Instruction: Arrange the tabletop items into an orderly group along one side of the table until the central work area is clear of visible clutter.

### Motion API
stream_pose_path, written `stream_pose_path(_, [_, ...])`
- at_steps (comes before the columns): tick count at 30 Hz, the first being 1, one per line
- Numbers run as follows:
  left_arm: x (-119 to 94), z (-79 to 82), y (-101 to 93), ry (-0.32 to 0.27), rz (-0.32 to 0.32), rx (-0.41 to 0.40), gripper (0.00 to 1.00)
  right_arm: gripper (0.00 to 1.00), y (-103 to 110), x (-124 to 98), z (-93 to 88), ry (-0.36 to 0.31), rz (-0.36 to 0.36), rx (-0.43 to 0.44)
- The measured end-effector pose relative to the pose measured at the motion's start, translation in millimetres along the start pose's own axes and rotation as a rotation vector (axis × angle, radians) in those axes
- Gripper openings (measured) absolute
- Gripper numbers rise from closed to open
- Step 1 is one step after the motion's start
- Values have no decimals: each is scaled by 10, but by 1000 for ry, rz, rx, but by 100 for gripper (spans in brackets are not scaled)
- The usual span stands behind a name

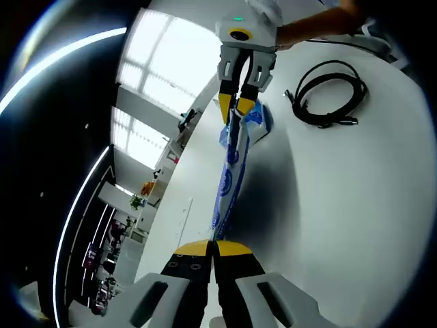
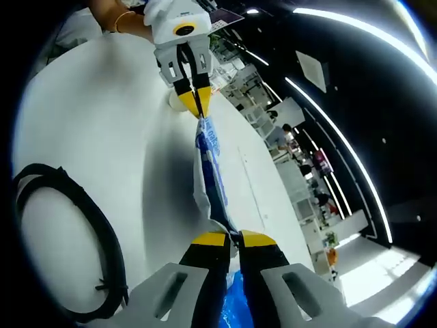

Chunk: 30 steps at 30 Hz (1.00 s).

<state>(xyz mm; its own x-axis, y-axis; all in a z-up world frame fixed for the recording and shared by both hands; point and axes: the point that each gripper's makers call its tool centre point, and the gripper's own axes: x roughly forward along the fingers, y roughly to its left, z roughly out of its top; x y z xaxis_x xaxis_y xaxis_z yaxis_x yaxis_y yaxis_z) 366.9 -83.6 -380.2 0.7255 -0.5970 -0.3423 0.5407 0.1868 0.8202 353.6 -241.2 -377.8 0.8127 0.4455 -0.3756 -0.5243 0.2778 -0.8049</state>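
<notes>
**Stretching one blue-and-white bag between two claws**

Stretching taut above the white desk (image 1: 355,205), a single blue-and-white printed plastic bag (image 1: 229,181) runs as a narrow, crumpled strip from the left claw (image 1: 214,247) to the right claw (image 1: 237,104), each clamped on one end. One coiled black cable (image 1: 328,92) lies on the desk beside it. The right gripper view adds a pale cup-like object (image 2: 179,102) behind the left claw, and distant people.

Left gripper (image 1: 215,247) had its jaws pressed together. Right gripper (image 2: 233,239) likewise clamped. The grippers faced each other, well apart.
</notes>
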Motion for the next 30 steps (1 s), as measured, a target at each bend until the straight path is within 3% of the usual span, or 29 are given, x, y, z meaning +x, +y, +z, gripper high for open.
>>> stream_pose_path(4, [14, 7, -39, 1, -9, -2, 0, 3, 59, 10, -71, 14, 11, 7])
stream_pose_path(15, [28, 65, -383, -5, -91, -20, 1, 6, 74, -8, -210, 64, 13, 70])
stream_pose_path(24, [20, 19, -452, -11, -111, -64, 2, 10, 109, -2, -287, 76, 21, 114])
stream_pose_path(30, [-37, 17, -422, -20, -89, -73, 5, 10, 10, -64, -323, 72, -4, 165])
